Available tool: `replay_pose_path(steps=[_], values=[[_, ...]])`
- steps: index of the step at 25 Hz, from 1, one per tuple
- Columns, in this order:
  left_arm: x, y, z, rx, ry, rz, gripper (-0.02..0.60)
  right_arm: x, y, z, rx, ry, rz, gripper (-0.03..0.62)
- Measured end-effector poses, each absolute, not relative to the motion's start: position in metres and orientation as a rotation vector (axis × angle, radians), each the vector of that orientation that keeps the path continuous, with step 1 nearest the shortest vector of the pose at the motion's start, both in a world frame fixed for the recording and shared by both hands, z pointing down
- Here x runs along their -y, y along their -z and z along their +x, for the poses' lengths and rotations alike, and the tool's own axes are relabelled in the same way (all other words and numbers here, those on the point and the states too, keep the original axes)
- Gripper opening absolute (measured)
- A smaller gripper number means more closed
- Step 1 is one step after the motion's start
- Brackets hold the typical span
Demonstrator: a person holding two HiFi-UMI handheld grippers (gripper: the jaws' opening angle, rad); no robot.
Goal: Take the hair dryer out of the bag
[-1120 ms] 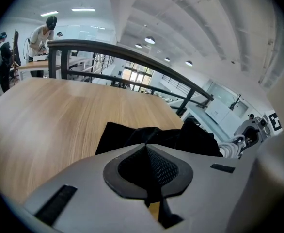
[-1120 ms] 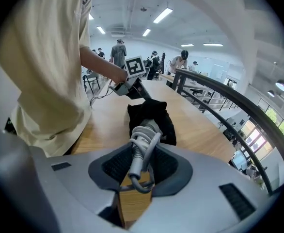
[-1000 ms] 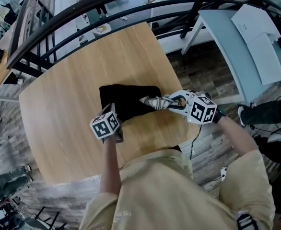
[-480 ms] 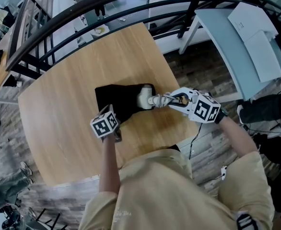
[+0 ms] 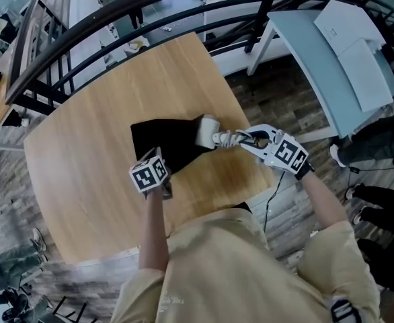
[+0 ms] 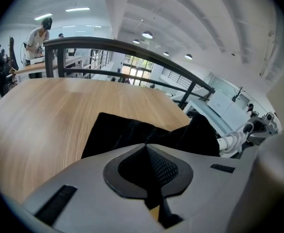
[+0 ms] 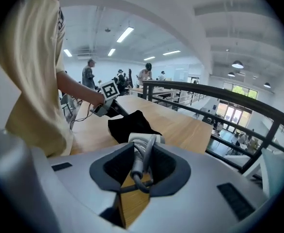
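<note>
A flat black bag (image 5: 165, 143) lies mid-table on the round wooden table (image 5: 83, 133). My left gripper (image 5: 160, 164) is shut on the bag's near edge, and black cloth (image 6: 154, 191) fills its jaws. The white hair dryer (image 5: 206, 130) sits at the bag's right-hand mouth, mostly outside it. My right gripper (image 5: 236, 140) is shut on its cord-wrapped handle (image 7: 139, 164), with the dryer's head (image 7: 145, 139) just beyond the jaws. In the right gripper view the bag (image 7: 131, 125) lies behind the dryer. In the left gripper view the dryer's coiled cord (image 6: 233, 142) shows at the right.
A dark curved railing (image 5: 183, 5) runs round the table's far side. A pale blue side table (image 5: 318, 59) with white boxes (image 5: 358, 39) stands at the right. Someone's dark legs (image 5: 378, 143) and a cable (image 5: 271, 200) are on the floor there. People work at desks in the distance (image 7: 91, 74).
The hair dryer has slid out of the bag's mouth to the right, its white head now showing. My right gripper pulled right and rolled. The left gripper stayed put on the bag.
</note>
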State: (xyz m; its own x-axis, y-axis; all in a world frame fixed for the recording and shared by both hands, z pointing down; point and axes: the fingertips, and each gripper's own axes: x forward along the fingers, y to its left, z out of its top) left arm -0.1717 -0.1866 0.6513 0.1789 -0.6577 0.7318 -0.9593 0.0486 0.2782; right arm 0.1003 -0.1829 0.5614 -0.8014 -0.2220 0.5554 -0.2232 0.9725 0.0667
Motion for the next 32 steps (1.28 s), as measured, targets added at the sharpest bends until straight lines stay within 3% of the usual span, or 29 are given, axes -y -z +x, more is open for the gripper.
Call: replay_pose_path(steps=[14, 32], values=[[0.179, -0.655, -0.176, 1.555, -0.492, 1.67, 0.015, 0.173, -0.571, 0.146, 2.604, -0.245, 0.802, 0.075], [0.153, -0.654, -0.155, 1.515, -0.494, 1.7, 0.015, 0.162, -0.667, 0.105, 2.276, -0.473, 1.438, 0.051]])
